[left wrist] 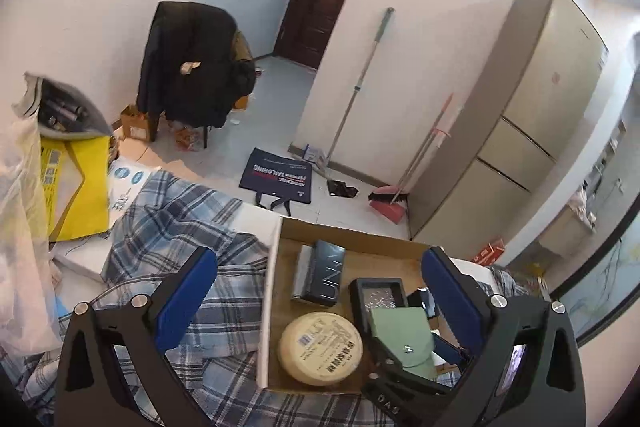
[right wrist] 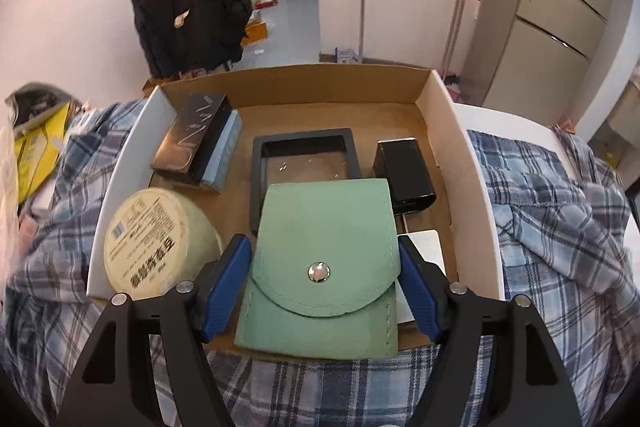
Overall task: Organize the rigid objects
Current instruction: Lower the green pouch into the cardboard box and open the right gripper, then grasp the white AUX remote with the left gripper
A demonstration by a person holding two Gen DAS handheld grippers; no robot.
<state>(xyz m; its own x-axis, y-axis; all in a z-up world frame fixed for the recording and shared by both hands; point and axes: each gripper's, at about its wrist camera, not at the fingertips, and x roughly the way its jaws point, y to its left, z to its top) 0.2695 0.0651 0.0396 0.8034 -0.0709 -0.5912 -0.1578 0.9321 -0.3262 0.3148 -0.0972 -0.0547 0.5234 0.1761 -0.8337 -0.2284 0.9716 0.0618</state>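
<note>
A shallow cardboard box [right wrist: 460,147] lies on a plaid cloth. In it are a dark carton [right wrist: 192,139] on a pale blue box, a round cream tin [right wrist: 152,239], a black frame case [right wrist: 304,155], a small black box [right wrist: 404,171] and a white flat item [right wrist: 424,247]. My right gripper [right wrist: 324,267] is shut on a green snap pouch [right wrist: 328,251], held over the box's near edge. My left gripper [left wrist: 320,291] is open and empty above the box [left wrist: 272,267]. The pouch [left wrist: 404,335] and right gripper also show in the left wrist view.
Plaid cloth [left wrist: 192,227] covers the surface around the box. Yellow packaging [left wrist: 76,183] and a white bag lie at left. Beyond are a chair with a black jacket [left wrist: 192,67], a navy bag [left wrist: 276,179], a broom and dustpan [left wrist: 388,199], and a cabinet [left wrist: 520,131].
</note>
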